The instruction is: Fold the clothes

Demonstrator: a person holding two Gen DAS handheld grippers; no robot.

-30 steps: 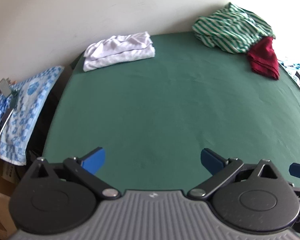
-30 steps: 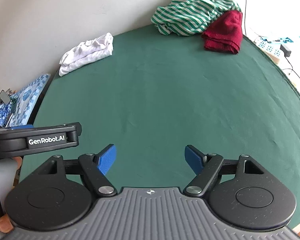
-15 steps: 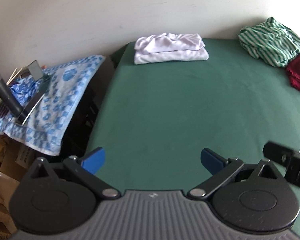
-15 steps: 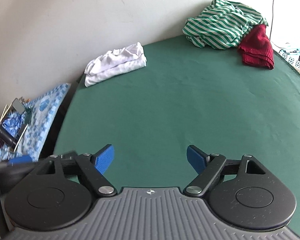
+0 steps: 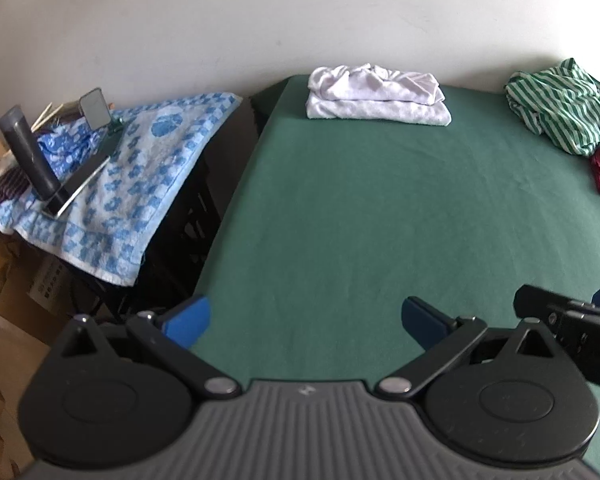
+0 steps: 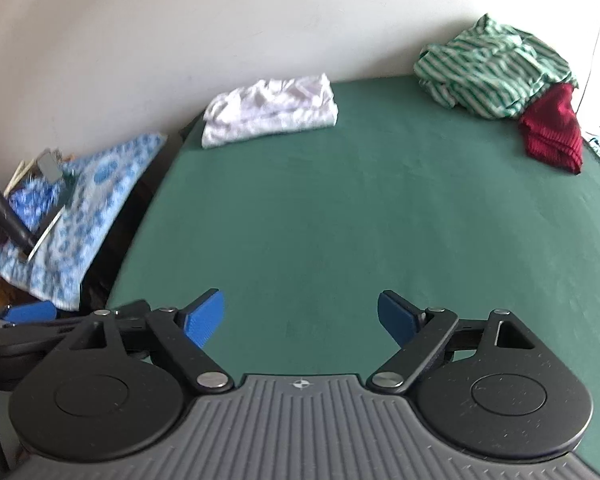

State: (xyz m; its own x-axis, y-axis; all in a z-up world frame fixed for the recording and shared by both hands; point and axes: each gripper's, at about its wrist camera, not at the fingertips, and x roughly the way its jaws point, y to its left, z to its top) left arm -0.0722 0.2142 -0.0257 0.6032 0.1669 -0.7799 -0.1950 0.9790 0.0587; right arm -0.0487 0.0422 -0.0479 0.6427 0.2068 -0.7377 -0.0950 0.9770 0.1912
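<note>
Both grippers, left (image 5: 306, 316) and right (image 6: 300, 314), are held wide, empty; the crumpled striped shirt (image 6: 492, 72) should be spread flat before folding.

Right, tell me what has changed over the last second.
Both grippers swung left: the blue patterned towel now fills more of each view. Left gripper and right gripper remain open and empty. White folded garment, striped shirt and red garment lie unmoved.

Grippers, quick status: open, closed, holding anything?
Left gripper: open, holding nothing, over the green table.
Right gripper: open, holding nothing, also over the table.
</note>
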